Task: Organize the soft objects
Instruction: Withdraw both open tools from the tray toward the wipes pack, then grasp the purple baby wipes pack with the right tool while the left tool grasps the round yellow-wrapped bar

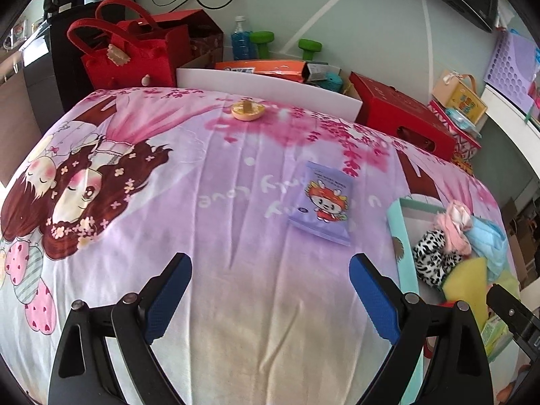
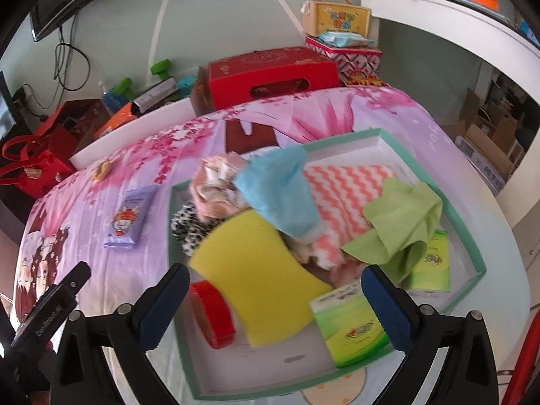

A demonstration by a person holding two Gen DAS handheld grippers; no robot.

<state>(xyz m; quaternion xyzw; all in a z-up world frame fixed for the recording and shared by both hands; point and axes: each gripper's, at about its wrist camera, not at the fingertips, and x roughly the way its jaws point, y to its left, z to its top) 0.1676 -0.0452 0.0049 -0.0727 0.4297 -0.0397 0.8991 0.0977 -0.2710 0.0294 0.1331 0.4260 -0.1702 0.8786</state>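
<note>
A teal-rimmed white box (image 2: 469, 236) lies on the bed and holds a yellow sponge (image 2: 260, 280), blue cloth (image 2: 283, 192), green cloth (image 2: 401, 219), pink zigzag cloth (image 2: 344, 182), leopard-print item (image 2: 189, 226), pink fabric (image 2: 216, 185), red item (image 2: 212, 310) and green tissue packs (image 2: 354, 327). My right gripper (image 2: 275, 303) is open and empty just above the box's near side. My left gripper (image 1: 270, 297) is open and empty above the bedsheet. A purple wipes pack (image 1: 324, 202) lies ahead of it, left of the box (image 1: 398, 233). It also shows in the right wrist view (image 2: 130, 216).
A small yellow-pink round toy (image 1: 245, 110) sits at the bed's far edge. Behind the bed stand a red felt bag (image 1: 128, 54), a white box (image 1: 263, 84) with clutter, a red carton (image 1: 401, 118), green dumbbells (image 1: 308, 49) and a blue bottle (image 1: 240, 42).
</note>
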